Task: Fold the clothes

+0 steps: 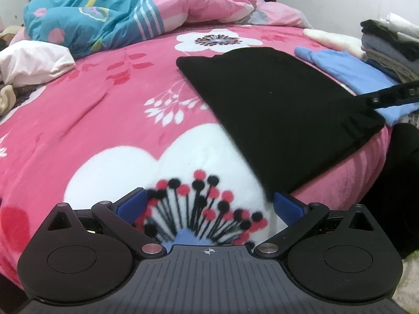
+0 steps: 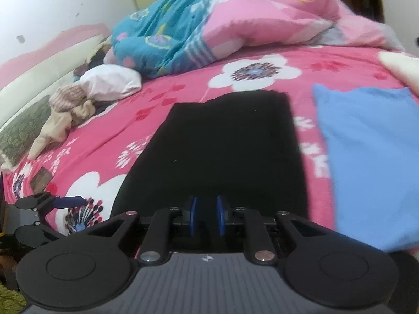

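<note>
A folded black garment (image 1: 277, 110) lies on the pink flowered bedspread (image 1: 104, 120); it also shows in the right wrist view (image 2: 222, 146). My right gripper (image 2: 207, 218) is shut on the black garment's near edge, its blue pads close together with cloth between them. From the left wrist view the right gripper (image 1: 373, 101) pinches the garment's right corner. My left gripper (image 1: 209, 204) is open and empty, hovering over the white flower print just left of the garment's near corner. It also shows in the right wrist view (image 2: 70, 201).
A folded light-blue garment (image 2: 371, 157) lies right of the black one. A stack of folded clothes (image 1: 387, 49) stands at the far right. A crumpled blue-and-pink duvet (image 1: 125, 7) is at the back, a white pillow (image 1: 34, 60) and loose beige clothes (image 2: 68, 115) at the left.
</note>
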{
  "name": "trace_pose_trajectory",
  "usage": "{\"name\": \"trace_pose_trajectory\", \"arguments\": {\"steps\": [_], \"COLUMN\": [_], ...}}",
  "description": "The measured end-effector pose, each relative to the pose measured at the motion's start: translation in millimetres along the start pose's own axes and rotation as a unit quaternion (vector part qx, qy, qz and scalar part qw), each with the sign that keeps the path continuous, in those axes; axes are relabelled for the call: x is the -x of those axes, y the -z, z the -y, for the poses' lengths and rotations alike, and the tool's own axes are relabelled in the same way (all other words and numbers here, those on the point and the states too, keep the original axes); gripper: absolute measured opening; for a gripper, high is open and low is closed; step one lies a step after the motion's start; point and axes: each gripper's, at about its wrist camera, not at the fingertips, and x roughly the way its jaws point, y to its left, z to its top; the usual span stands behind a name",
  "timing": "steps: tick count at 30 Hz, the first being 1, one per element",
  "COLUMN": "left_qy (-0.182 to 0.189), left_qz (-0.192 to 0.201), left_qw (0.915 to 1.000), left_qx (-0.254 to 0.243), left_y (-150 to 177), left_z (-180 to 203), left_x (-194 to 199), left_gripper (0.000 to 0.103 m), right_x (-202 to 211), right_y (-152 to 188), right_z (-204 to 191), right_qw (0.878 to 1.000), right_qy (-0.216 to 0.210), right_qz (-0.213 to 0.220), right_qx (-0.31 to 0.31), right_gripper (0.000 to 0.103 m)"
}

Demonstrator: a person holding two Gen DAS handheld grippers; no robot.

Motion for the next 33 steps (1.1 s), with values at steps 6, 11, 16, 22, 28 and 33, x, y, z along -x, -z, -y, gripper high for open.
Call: {"name": "trace_pose_trajectory", "arguments": {"steps": [6,11,16,22,28,33], "left_qy": [-0.013,-0.019,-0.031,-0.039,-0.043,-0.047], "left_qz": [-0.001,0.006,0.012,0.014,0.017,0.019], "left_qw": [0.9998,0.9991,0.9977,0.9965,0.9959,0.9953], "left_qx": [0.017,0.038,0.059,0.073,0.078,0.082], "left_y": [7,6,4,5,2,-2], "left_z": [-11,-21,-30,-37,-45,-50], "left_x": [9,14,18,18,15,11], "left_gripper": [0.103,0.103,0.103,0.103,0.103,0.103], "right_x": [-9,4,-20,-66,-51,-61], "right_y": [19,11,-1,14,20,17], "right_z": [3,-10,-57,-97,-92,-100], "right_qw": [0.999,0.999,0.989,0.963,0.951,0.951], "right_qy": [0.001,-0.017,-0.093,-0.124,-0.125,-0.136], "right_qz": [-0.033,-0.023,-0.019,-0.078,-0.111,-0.102], "right_qx": [-0.012,0.017,0.116,0.225,0.260,0.260], "right_gripper": [0.017,0.017,0.017,0.016,0.015,0.015]}}
